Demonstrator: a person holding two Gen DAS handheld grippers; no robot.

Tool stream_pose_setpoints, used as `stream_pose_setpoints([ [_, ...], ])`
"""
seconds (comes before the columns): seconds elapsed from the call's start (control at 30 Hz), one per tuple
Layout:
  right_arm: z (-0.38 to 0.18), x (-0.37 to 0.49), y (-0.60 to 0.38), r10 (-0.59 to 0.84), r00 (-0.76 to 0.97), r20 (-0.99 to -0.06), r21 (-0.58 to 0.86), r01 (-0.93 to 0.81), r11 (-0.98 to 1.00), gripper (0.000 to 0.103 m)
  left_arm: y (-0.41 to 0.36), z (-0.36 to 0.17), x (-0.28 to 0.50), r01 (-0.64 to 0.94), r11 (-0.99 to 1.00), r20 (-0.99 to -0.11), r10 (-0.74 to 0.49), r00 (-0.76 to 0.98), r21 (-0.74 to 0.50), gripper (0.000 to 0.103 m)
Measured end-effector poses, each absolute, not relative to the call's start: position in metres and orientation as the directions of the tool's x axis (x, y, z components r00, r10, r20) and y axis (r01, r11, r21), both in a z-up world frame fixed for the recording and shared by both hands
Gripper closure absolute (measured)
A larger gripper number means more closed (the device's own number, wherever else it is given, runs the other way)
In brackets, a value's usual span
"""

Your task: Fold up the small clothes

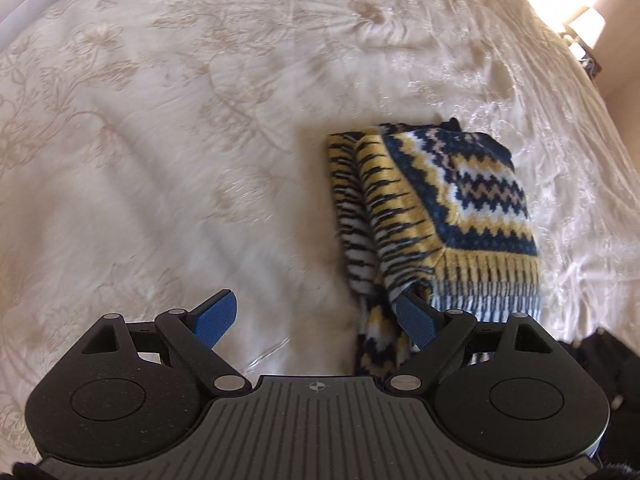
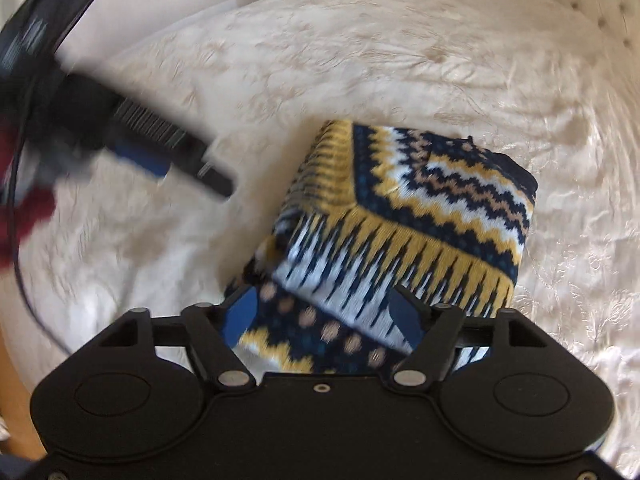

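A folded knitted garment (image 1: 436, 208), patterned in navy, yellow, white and tan zigzags, lay on the cream floral bedspread (image 1: 180, 120), in the centre-right of the left wrist view. The left gripper (image 1: 316, 316) sat at the bottom of that frame with its blue-padded fingers (image 1: 216, 314) spread wide, nothing between them but bare bedspread; its right-hand finger lay against the garment's near left edge, though contact could not be confirmed. In the right wrist view the garment (image 2: 404, 216) filled the middle of the frame, its near portion blurred and reaching down between the spread fingers of the right gripper (image 2: 322, 314). Those fingers stood wide apart on either side of the knit, not pinching it. The left gripper (image 2: 160, 148) appeared blurred in the upper left of that frame, above the bedspread (image 2: 400, 40) and apart from the garment.
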State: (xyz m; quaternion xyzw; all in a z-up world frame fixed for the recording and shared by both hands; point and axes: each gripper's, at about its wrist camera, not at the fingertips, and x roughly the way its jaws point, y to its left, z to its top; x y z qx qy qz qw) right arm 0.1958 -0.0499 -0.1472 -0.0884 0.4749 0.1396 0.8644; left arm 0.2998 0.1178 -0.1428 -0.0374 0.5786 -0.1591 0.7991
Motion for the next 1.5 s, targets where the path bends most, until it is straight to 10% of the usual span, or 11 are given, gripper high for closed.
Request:
stream_pose_setpoints([
  [0.3,-0.181,0.173,0.004,0.051,0.57,-0.82,-0.304,-0.509,0.805,0.029,0.11,-0.146,0.301,0.209,0.929,-0.909,-0.351,0.225,-0.307,0.016],
  [0.5,-0.183,0.187,0.002,0.021,0.56,-0.828,-0.319,-0.502,0.804,0.086,0.108,-0.145,0.303,0.194,0.91,-0.894,-0.401,0.198,-0.365,0.016],
  [1.03,-0.135,0.201,-0.053,0.104,0.608,-0.787,-0.077,-0.265,0.961,0.088,0.06,-0.178,0.33,0.096,0.812,-0.804,-0.584,0.112,-0.576,0.016],
  [1.13,-0.137,0.202,-0.053,0.114,0.601,-0.791,-0.062,-0.263,0.963,0.088,0.056,-0.184,0.338,0.1,0.801,-0.793,-0.599,0.113,-0.59,0.034],
  [1.27,-0.138,0.2,-0.052,0.125,0.594,-0.795,-0.041,-0.258,0.965,0.088,0.057,-0.184,0.339,0.115,0.821,-0.805,-0.571,0.159,-0.559,0.087],
  [1.5,-0.129,0.203,-0.04,0.174,0.609,-0.774,0.007,-0.266,0.964,0.088,0.068,-0.144,0.328,0.291,0.829,-0.783,-0.552,0.287,-0.477,0.088],
])
